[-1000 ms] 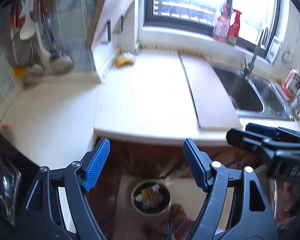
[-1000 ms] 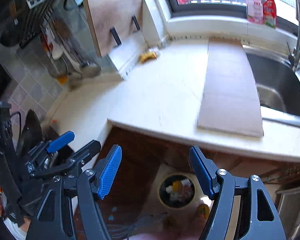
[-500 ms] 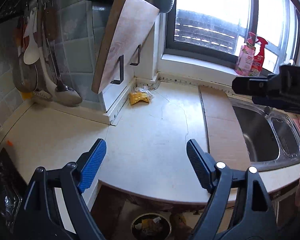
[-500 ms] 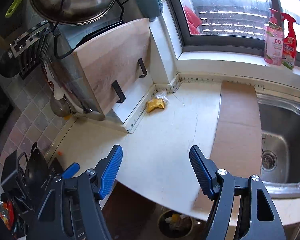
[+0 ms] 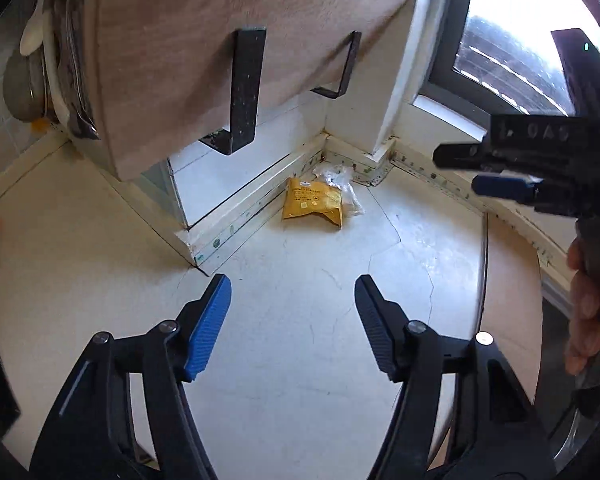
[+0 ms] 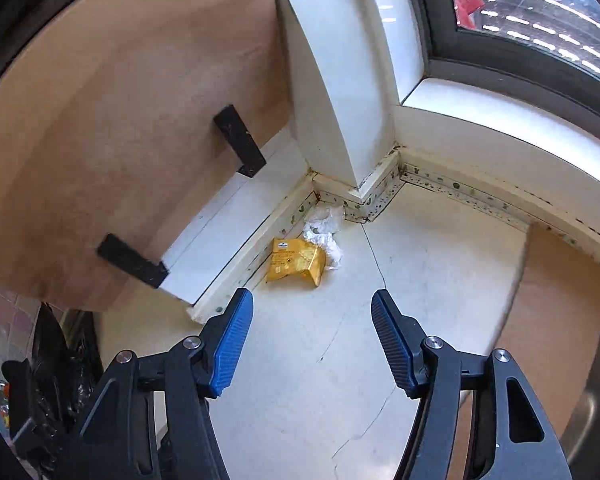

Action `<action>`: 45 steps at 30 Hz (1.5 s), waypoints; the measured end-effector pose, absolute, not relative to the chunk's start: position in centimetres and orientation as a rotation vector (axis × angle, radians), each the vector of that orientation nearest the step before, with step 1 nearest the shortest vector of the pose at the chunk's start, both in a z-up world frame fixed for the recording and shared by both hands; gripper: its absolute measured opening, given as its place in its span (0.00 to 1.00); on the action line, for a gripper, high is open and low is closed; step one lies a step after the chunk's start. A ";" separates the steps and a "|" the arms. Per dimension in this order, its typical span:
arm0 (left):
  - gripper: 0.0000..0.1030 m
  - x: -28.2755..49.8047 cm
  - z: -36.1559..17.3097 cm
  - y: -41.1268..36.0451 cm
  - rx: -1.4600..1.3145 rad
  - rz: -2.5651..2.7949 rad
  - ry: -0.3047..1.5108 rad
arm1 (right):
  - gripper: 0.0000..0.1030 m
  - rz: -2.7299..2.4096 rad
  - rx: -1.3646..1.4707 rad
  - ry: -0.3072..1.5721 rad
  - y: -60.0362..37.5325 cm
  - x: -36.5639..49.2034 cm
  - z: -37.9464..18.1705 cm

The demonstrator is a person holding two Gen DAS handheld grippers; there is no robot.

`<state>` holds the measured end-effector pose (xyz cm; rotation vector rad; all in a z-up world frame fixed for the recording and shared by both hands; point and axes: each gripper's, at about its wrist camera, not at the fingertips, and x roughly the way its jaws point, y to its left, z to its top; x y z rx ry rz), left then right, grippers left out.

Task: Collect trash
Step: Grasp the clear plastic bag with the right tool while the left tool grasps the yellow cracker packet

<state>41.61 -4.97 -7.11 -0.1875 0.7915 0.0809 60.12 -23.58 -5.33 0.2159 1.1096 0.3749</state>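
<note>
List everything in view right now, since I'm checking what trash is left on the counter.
Yellow packet: one, yellow, countertop corner by the wall trim.
Clear plastic wrapper: one, whitish, behind the packet, touching it.
Wooden cutting board: one, tan, hung on black brackets above the corner.
Countertop: one, cream, cracked.
Wooden panel: one, tan, flat on the counter at right.
Window: one, dark frame, upper right.
Left tongs: blue pads, closing, nothing between.
Right tongs: blue pads, closing, nothing between.

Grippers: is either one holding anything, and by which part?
Nothing held. Left gripper and right gripper are closing on empty air, short of the yellow packet.
</note>
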 end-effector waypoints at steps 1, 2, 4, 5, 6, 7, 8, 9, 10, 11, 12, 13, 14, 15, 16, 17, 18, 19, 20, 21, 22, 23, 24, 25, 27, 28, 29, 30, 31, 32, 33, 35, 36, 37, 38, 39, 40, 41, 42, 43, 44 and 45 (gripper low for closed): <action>0.54 42.8 -7.9 -5.0 -0.224 0.104 0.795 | 0.58 0.386 0.210 1.133 -23.5 61.9 -7.2; 0.49 43.6 -8.7 -4.9 -0.257 0.123 0.799 | 0.55 0.396 0.211 1.154 -23.1 62.8 -8.9; 0.44 45.1 -10.1 -4.6 -0.308 0.158 0.802 | 0.51 0.415 0.215 1.194 -22.6 65.0 -12.4; 0.43 45.7 -10.7 -4.6 -0.319 0.180 0.805 | 0.49 0.420 0.210 1.209 -22.3 65.9 -14.2; 0.43 46.2 -11.2 -4.6 -0.325 0.202 0.807 | 0.47 0.424 0.207 1.218 -21.8 66.1 -15.6; 0.43 46.6 -11.7 -4.6 -0.329 0.224 0.808 | 0.46 0.427 0.208 1.228 -21.5 66.3 -16.9; 0.43 47.0 -12.3 -4.6 -0.338 0.248 0.807 | 0.45 0.429 0.215 1.234 -21.2 66.8 -18.2; 0.43 47.3 -12.7 -4.4 -0.349 0.265 0.805 | 0.45 0.436 0.224 1.235 -20.9 66.9 -19.3; 0.43 47.6 -13.2 -4.4 -0.362 0.285 0.801 | 0.45 0.442 0.229 1.233 -20.7 67.3 -20.1; 0.43 47.5 -13.4 -4.1 -0.373 0.301 0.797 | 0.45 0.445 0.227 1.230 -20.5 67.6 -20.7; 0.43 47.9 -13.9 -4.0 -0.387 0.317 0.796 | 0.45 0.444 0.221 1.224 -20.4 67.9 -21.1; 0.43 48.1 -14.2 -4.0 -0.398 0.332 0.796 | 0.44 0.446 0.214 1.214 -20.2 67.9 -21.4; 0.43 48.5 -14.5 -4.0 -0.413 0.343 0.797 | 0.40 0.448 0.207 1.199 -20.0 68.2 -21.8; 0.43 48.9 -14.9 -4.1 -0.427 0.350 0.799 | 0.36 0.452 0.198 1.179 -19.9 68.3 -21.8; 0.43 49.2 -15.2 -4.3 -0.437 0.361 0.801 | 0.33 0.457 0.187 1.167 -19.6 68.5 -21.9; 0.43 49.2 -15.1 -4.4 -0.444 0.366 0.802 | 0.25 0.461 0.174 1.157 -19.3 68.6 -22.1; 0.43 49.4 -15.3 -4.5 -0.455 0.368 0.802 | 0.14 0.468 0.155 1.147 -19.2 68.8 -22.3; 0.43 49.3 -15.3 -4.6 -0.463 0.372 0.801 | 0.10 0.471 0.143 1.142 -19.1 68.9 -22.5; 0.43 49.5 -15.5 -4.9 -0.470 0.378 0.800 | 0.09 0.468 0.134 1.133 -19.2 68.8 -22.6; 0.43 49.7 -15.6 -5.1 -0.476 0.381 0.798 | 0.08 0.458 0.133 1.115 -19.7 68.7 -22.5; 0.43 49.9 -15.7 -5.3 -0.482 0.383 0.797 | 0.08 0.446 0.139 1.099 -20.3 68.4 -22.4; 0.43 49.7 -15.5 -5.3 -0.486 0.386 0.797 | 0.08 0.433 0.155 1.087 -21.1 68.3 -22.2; 0.43 50.0 -15.7 -5.6 -0.491 0.388 0.801 | 0.08 0.416 0.182 1.077 -22.2 68.1 -22.0; 0.43 50.4 -15.8 -5.9 -0.495 0.386 0.807 | 0.07 0.394 0.215 1.066 -23.5 67.8 -21.7; 0.43 50.9 -15.7 -6.5 -0.494 0.383 0.815 | 0.07 0.361 0.273 1.043 -26.1 67.3 -21.0; 0.43 51.3 -15.8 -6.9 -0.491 0.381 0.816 | 0.07 0.342 0.304 1.028 -27.6 67.0 -20.6; 0.43 51.8 -15.8 -7.3 -0.486 0.374 0.818 | 0.07 0.327 0.331 1.016 -28.9 66.6 -20.2; 0.43 52.4 -15.8 -7.8 -0.477 0.365 0.824 | 0.07 0.318 0.363 1.003 -30.4 66.0 -19.5; 0.43 52.9 -15.8 -8.3 -0.460 0.362 0.834 | 0.07 0.311 0.388 0.989 -31.7 65.5 -18.8; 0.44 53.5 -15.9 -8.8 -0.445 0.360 0.845 | 0.07 0.301 0.406 0.972 -33.1 65.1 -18.3; 0.47 54.0 -15.8 -9.1 -0.436 0.354 0.852 | 0.07 0.293 0.417 0.957 -34.2 64.4 -17.6; 0.52 55.3 -15.9 -9.9 -0.416 0.350 0.865 | 0.07 0.285 0.423 0.935 -35.7 63.3 -17.1; 0.54 55.7 -15.9 -10.0 -0.406 0.352 0.867 | 0.07 0.281 0.421 0.927 -36.2 62.8 -16.7; 0.54 56.3 -15.9 -10.2 -0.399 0.352 0.868 | 0.07 0.280 0.419 0.922 -36.7 62.4 -16.6; 0.54 56.8 -15.9 -10.4 -0.384 0.352 0.869 | 0.07 0.279 0.414 0.918 -37.2 61.7 -16.4; 0.54 57.4 -15.9 -10.6 -0.372 0.355 0.872 | 0.07 0.278 0.407 0.915 -37.7 61.0 -15.9; 0.54 58.1 -15.9 -10.8 -0.358 0.356 0.876 | 0.07 0.278 0.398 0.911 -38.1 60.6 -15.9; 0.54 58.5 -15.8 -10.9 -0.344 0.359 0.878 | 0.07 0.276 0.392 0.909 -38.4 60.3 -15.9; 0.55 58.9 -15.7 -10.9 -0.331 0.360 0.879 | 0.07 0.275 0.390 0.912 -38.6 60.1 -16.0; 0.56 59.4 -15.6 -11.0 -0.315 0.361 0.882 | 0.07 0.278 0.397 0.918 -38.9 59.7 -16.0; 0.57 59.5 -15.3 -10.7 -0.306 0.366 0.882 | 0.07 0.281 0.411 0.926 -39.1 59.5 -16.4; 0.62 60.1 -15.2 -10.7 -0.293 0.374 0.881 | 0.07 0.284 0.422 0.930 -39.3 59.3 -16.6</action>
